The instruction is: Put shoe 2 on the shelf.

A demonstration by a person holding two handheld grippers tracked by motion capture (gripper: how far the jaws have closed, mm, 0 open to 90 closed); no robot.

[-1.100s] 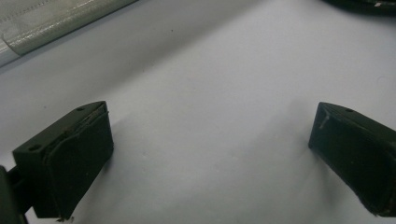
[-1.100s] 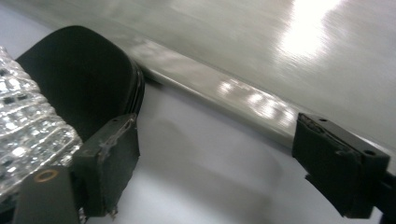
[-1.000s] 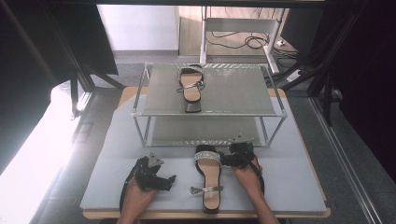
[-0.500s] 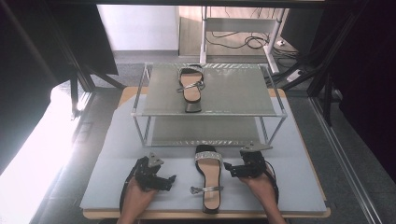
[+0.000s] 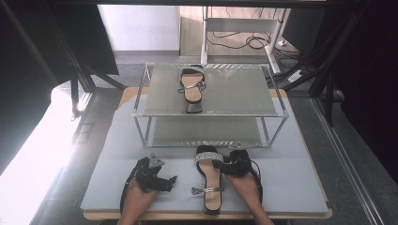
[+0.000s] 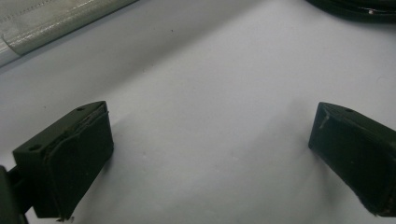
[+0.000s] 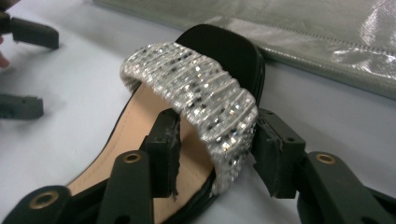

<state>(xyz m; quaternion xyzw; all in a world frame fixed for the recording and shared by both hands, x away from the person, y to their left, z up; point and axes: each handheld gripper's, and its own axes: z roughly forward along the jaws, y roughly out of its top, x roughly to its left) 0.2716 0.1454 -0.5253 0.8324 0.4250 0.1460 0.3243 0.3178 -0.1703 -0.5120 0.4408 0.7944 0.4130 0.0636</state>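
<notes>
Right claw (image 7: 215, 154) astride sandal (image 7: 154, 140) — jaws flanking sequinned strap (image 7: 196, 93), grey mat (image 7: 70, 93)

Sandal (image 7: 187, 121): glittering sequined toe strap, smooth tan insole, matt black sole. Right gripper (image 7: 215, 154): matt black plastic with worn, rough-edged pads. Rack shelf (image 5: 225, 89): silvery woven cloth. Table mat (image 5: 291, 164): smooth, matt pale grey.

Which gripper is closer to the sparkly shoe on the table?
The right gripper. Its jaws sit on either side of the sandal's sparkly strap and edge. The left gripper rests apart on the mat, off to the sandal's left, jaws wide open and holding nothing.
</notes>
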